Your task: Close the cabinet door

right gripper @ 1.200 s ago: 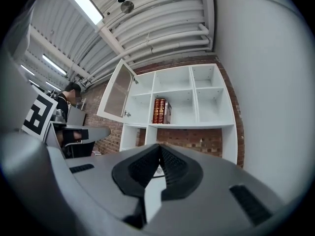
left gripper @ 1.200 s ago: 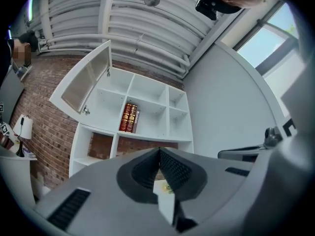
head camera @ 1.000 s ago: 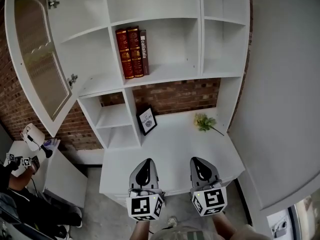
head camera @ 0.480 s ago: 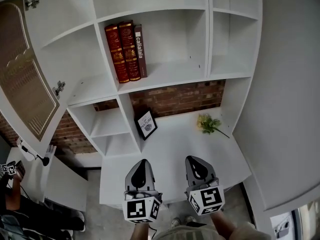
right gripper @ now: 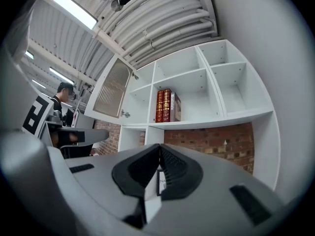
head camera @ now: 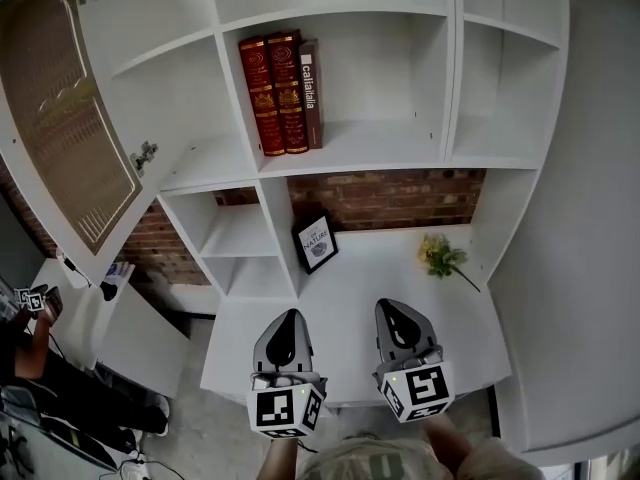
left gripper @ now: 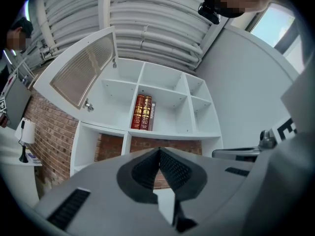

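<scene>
At upper left, door (head camera: 70, 118) stands wide open, closing not begun; left gripper (head camera: 289, 320) and right gripper (head camera: 393, 313), jaws together, empty, well apart from it.

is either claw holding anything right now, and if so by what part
Nothing is held. The left claw and the right claw both have their jaws together with nothing between them, and both are well apart from the open cabinet door.

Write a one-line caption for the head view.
Left gripper and right gripper, both shut, hang over the white desk; the cabinet door at upper left stands open.
</scene>
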Available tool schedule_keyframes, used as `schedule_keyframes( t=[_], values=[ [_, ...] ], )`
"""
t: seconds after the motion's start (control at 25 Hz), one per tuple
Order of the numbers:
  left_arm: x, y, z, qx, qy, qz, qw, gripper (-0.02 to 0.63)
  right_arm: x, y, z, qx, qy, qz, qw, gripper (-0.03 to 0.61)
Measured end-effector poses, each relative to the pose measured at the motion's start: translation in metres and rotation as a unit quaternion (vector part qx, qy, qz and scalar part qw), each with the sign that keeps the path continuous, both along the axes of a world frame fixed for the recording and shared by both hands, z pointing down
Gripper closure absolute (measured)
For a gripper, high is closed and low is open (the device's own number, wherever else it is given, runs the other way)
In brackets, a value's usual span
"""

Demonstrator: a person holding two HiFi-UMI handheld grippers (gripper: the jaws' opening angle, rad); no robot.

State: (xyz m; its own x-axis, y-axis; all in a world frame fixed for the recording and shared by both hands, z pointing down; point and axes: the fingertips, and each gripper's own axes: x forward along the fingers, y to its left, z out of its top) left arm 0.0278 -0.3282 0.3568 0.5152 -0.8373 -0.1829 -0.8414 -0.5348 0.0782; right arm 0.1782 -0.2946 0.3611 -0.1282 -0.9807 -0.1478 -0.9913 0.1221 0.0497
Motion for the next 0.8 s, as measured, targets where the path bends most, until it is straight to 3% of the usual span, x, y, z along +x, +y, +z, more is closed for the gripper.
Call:
schedule_keyframes(
  t=[0.2, 0.36, 0.52, 0.72, 0.76, 0.8],
  values=[
    [-0.015, -0.002, -0.002, -0.001, 0.004, -0.043, 0.9991, 0.601, -0.011, -0.017, -0.005, 0.001, -0.011, -0.052, 0.999, 0.561],
    [-0.053, 0.006, -0.007, 0.003, 0.007, -0.107, 0.9942, 0.601, -0.059, -0.043, -0.025, 0.02, -0.006, -0.138, 0.99, 0.561],
    [-0.11, 0.022, -0.008, 0.005, 0.01, -0.189, 0.9819, 0.601, -0.145, -0.067, -0.063, 0.057, -0.009, -0.258, 0.965, 0.561],
    [-0.17, 0.05, -0.009, 0.002, -0.01, -0.263, 0.9648, 0.601, -0.252, -0.078, -0.123, 0.106, -0.027, -0.356, 0.928, 0.558],
    [-0.181, 0.058, -0.008, 0.002, -0.011, -0.277, 0.9609, 0.601, -0.276, -0.078, -0.132, 0.107, -0.028, -0.38, 0.918, 0.545],
    [-0.19, 0.065, -0.006, 0.001, -0.01, -0.291, 0.9568, 0.601, -0.3, -0.076, -0.14, 0.109, -0.028, -0.404, 0.908, 0.479]
  ],
)
